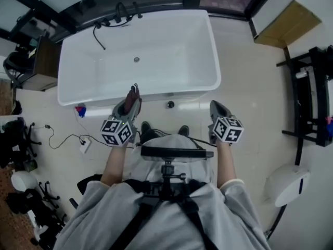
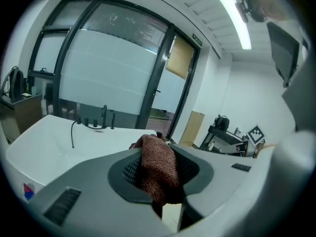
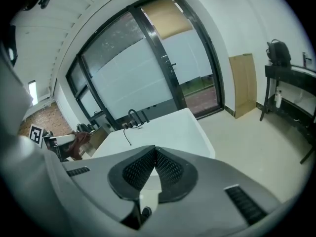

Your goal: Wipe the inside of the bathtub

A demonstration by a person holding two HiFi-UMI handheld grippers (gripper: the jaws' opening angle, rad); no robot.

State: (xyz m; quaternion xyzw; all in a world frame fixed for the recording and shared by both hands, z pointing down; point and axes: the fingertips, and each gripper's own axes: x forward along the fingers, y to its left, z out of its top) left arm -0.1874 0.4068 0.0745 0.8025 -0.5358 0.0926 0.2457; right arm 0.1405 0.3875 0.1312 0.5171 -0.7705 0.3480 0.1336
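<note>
With left gripper (image 1: 133, 99), held rag (image 2: 157, 164) pinched tight between jaws; brown, bunched, poking past the tips. Had right gripper (image 3: 154, 157) clenched on nothing, pad to pad at the tips, only tub and floor behind.

Stood at long side of tub (image 1: 177, 43) with both grippers raised in front of body. Placed left one just at near rim (image 1: 171, 95) in head view, right one off to the side over floor (image 1: 250, 87), clear of tub.

Saw no contact between rag and tub: rag up in air in left gripper view, white basin beyond and below. Found tub white and bare apart from hose (image 1: 99, 35) draped in from far rim. Noted drain (image 1: 136, 59) mid-floor, faucet (image 1: 120, 12) at far rim.

Judged step as approach, wiping not yet begun, task near zero done.

Judged next move as:
- tipping left gripper down and reaching over near rim to press rag flat on inner wall or floor
- sweeping in overlapping passes
- squeezing rag firmly against drag on the wet-or-dry surface (could not tell which)
- taking care round drain and hose to avoid snagging
- probably leaning forward for far wall

Expected rag soft and floppy, bunched part likely to roll under pressure.
</note>
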